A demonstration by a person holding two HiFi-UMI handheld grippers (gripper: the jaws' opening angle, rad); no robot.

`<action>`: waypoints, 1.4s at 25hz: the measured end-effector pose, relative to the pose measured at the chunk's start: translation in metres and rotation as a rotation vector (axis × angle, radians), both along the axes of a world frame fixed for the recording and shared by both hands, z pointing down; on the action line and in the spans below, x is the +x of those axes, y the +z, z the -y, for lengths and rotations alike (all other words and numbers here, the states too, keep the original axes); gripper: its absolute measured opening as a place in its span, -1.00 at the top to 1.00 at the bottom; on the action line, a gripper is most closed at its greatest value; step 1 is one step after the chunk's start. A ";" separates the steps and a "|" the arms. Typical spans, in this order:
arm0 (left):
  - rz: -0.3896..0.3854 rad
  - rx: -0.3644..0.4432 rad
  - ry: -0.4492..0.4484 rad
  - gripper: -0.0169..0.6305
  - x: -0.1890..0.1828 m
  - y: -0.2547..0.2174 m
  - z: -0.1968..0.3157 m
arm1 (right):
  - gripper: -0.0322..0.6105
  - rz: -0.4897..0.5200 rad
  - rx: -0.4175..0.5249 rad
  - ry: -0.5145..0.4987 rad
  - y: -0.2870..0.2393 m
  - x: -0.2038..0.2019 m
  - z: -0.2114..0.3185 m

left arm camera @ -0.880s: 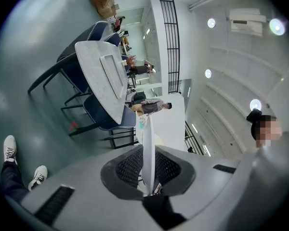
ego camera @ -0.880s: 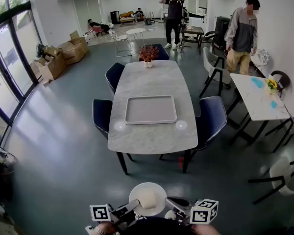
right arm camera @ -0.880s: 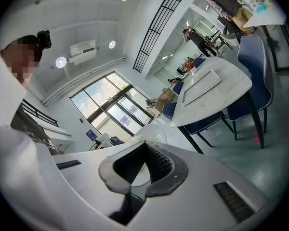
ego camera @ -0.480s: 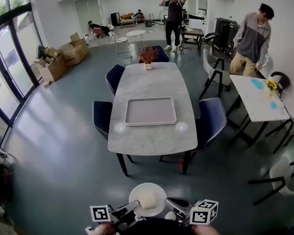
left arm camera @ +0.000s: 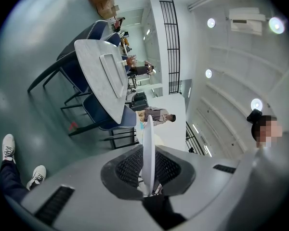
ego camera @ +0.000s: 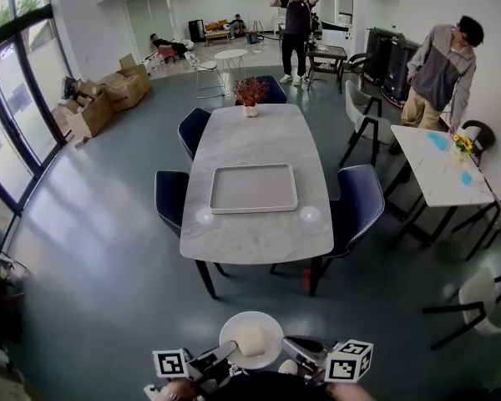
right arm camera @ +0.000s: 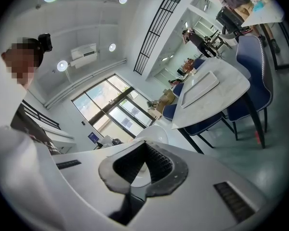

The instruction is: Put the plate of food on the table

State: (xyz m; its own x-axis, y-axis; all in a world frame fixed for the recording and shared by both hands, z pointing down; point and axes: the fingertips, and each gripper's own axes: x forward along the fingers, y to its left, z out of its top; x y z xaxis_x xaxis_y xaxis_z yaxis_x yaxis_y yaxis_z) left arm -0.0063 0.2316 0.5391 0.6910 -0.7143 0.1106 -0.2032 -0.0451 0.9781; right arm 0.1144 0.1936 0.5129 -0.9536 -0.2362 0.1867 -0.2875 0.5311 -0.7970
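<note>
A white plate (ego camera: 235,331) carrying a pale block of food (ego camera: 252,339) hangs level at the bottom of the head view, above the floor. My left gripper (ego camera: 220,357) is shut on its left rim and my right gripper (ego camera: 295,350) is shut on its right rim. In the left gripper view the plate (left arm camera: 148,138) stands edge-on between the ribbed pads of the left gripper (left arm camera: 148,176). In the right gripper view the plate's rim (right arm camera: 154,134) is pinched in the right gripper (right arm camera: 142,170). The marble table (ego camera: 250,136) lies ahead, some way off, with a grey tray (ego camera: 254,188) in its middle.
Navy chairs (ego camera: 363,199) flank the table and a potted plant (ego camera: 250,94) stands at its far end. Two small white discs (ego camera: 309,213) lie near its front edge. A side table (ego camera: 441,170) and a person (ego camera: 447,69) are at the right; cardboard boxes (ego camera: 108,94) are at the left.
The person at the right has walked further right, toward the side table. The plate and both grippers keep their place in the view; the table has hardly shifted.
</note>
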 end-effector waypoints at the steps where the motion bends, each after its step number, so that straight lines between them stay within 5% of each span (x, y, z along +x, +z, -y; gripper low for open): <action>1: 0.000 -0.001 -0.001 0.82 0.002 0.000 0.001 | 0.87 0.007 -0.004 0.000 0.001 0.002 0.001; 23: 0.008 -0.012 -0.051 0.82 0.058 -0.001 0.023 | 0.87 0.056 -0.035 0.012 0.008 0.074 0.017; 35: -0.007 -0.011 -0.039 0.82 0.044 -0.001 0.051 | 0.87 0.051 -0.058 0.052 0.012 0.066 0.038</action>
